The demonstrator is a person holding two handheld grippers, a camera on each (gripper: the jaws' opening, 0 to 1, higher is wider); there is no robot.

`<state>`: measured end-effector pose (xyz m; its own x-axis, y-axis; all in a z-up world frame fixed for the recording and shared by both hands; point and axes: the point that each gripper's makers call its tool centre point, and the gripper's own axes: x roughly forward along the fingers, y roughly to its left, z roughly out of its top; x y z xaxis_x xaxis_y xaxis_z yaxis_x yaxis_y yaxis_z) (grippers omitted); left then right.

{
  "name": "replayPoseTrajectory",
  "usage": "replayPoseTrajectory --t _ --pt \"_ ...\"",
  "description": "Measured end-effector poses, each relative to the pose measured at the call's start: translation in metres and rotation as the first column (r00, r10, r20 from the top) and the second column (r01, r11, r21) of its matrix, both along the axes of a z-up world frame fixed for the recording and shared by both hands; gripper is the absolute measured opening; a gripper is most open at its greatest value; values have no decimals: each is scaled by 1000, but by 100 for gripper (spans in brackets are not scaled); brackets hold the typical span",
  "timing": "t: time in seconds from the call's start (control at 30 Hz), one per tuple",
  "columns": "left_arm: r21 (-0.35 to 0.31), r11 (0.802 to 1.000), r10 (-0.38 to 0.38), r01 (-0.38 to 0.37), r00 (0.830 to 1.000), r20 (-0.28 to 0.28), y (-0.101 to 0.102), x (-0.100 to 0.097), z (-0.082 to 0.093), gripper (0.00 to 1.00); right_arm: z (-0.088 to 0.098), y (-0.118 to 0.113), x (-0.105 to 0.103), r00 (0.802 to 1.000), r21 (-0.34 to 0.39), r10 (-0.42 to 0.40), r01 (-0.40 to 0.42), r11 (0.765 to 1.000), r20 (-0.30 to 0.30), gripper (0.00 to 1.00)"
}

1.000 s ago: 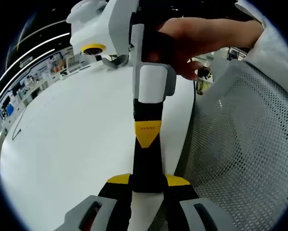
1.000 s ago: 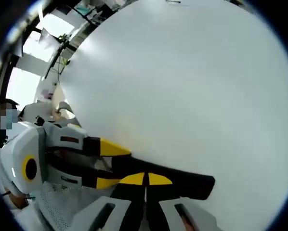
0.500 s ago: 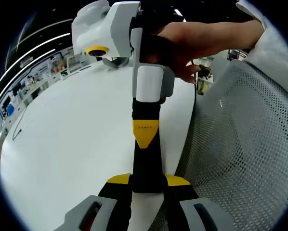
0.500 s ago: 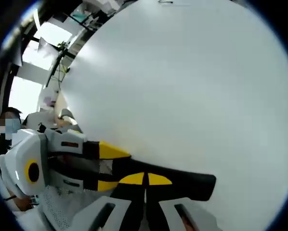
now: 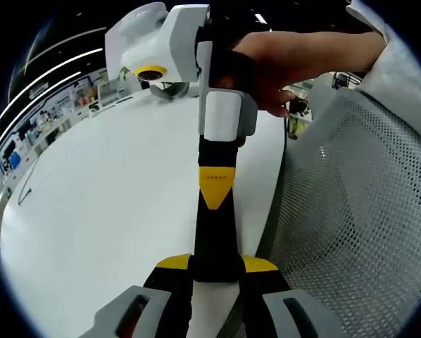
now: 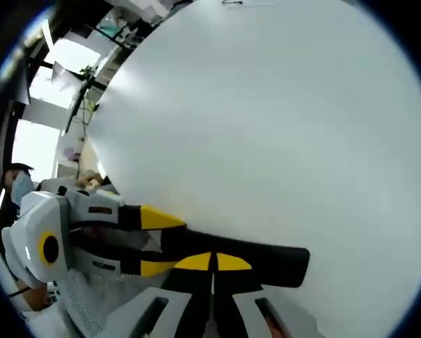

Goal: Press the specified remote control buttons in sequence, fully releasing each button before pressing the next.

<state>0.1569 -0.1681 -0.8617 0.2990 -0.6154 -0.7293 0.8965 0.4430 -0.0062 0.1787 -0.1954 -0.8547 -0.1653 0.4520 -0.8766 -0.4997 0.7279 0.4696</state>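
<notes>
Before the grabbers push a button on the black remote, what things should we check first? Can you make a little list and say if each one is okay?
1. Remote held steady: ok, the left gripper is shut on one end.
2. Right gripper ready to press: ok, its jaws are closed together over the remote.
3. Buttons facing the presser: cannot tell, no buttons can be made out on the black surface.
4. Remote over the white table: ok, the table lies right behind it.
5. Mesh chair out of the way: ok, it sits beside the table edge.
6. Which button comes first: cannot tell.
</notes>
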Motion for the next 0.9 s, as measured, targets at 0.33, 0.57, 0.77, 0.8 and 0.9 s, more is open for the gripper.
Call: replayPoseTrajectory --t 0.33,0.57,0.77,0.8,0.9 --pt "-1 1000 -1 1 1000 0 0 0 0 24 -1 1 -1 985 -25 96 -94 995 143 0" --pt "-3 1000 -1 1 1000 0 0 0 0 24 0 1 -1 986 -33 100 -96 995 134 0" --pt "-3 1000 -1 1 1000 0 0 0 0 24 7 12 -6 982 -10 126 -126 992 143 0" --pt "-3 1000 -1 1 1000 0 0 0 0 24 5 12 -6 980 -21 140 -138 990 139 0" --pt "-3 1000 0 0 1000 1 0 0 1 24 -1 11 -9 981 -34 152 -149 988 120 0"
